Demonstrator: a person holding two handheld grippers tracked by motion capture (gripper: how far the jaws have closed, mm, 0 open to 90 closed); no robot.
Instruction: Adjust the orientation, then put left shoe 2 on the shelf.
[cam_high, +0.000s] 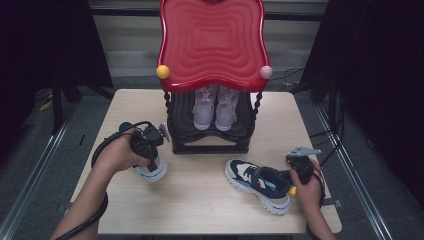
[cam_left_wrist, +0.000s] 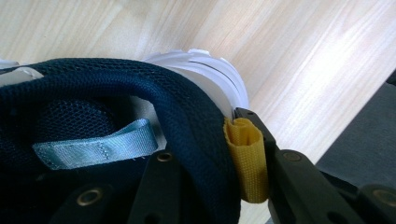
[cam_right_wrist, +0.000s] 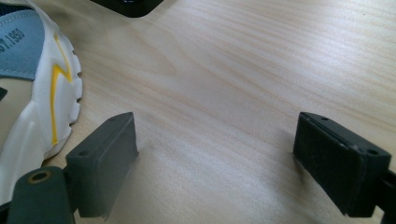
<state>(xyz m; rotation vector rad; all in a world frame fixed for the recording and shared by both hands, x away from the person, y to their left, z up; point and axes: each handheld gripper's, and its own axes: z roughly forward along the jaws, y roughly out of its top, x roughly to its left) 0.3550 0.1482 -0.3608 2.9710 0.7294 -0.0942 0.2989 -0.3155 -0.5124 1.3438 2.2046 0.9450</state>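
Note:
A navy and white sneaker (cam_high: 257, 182) lies on the table at the right, its heel with a yellow tab (cam_high: 291, 190) toward my right hand. My right gripper (cam_high: 300, 167) (cam_right_wrist: 219, 140) stands open just beside that heel, with bare wood between its jaws and the sneaker's white side (cam_right_wrist: 32, 93) to their left. At the left, my left gripper (cam_high: 148, 155) (cam_left_wrist: 219, 158) is shut on the heel collar of the matching sneaker (cam_high: 151, 172) (cam_left_wrist: 140, 88). One jaw is inside the shoe; the other presses the yellow pull tab (cam_left_wrist: 247, 158) from outside.
A black shoe rack (cam_high: 210, 145) with a red wavy top (cam_high: 212, 40) stands at the table's far middle. A pair of pink shoes (cam_high: 216, 107) sits on its lower shelf. Light wood tabletop (cam_high: 200, 210) lies between the two hands.

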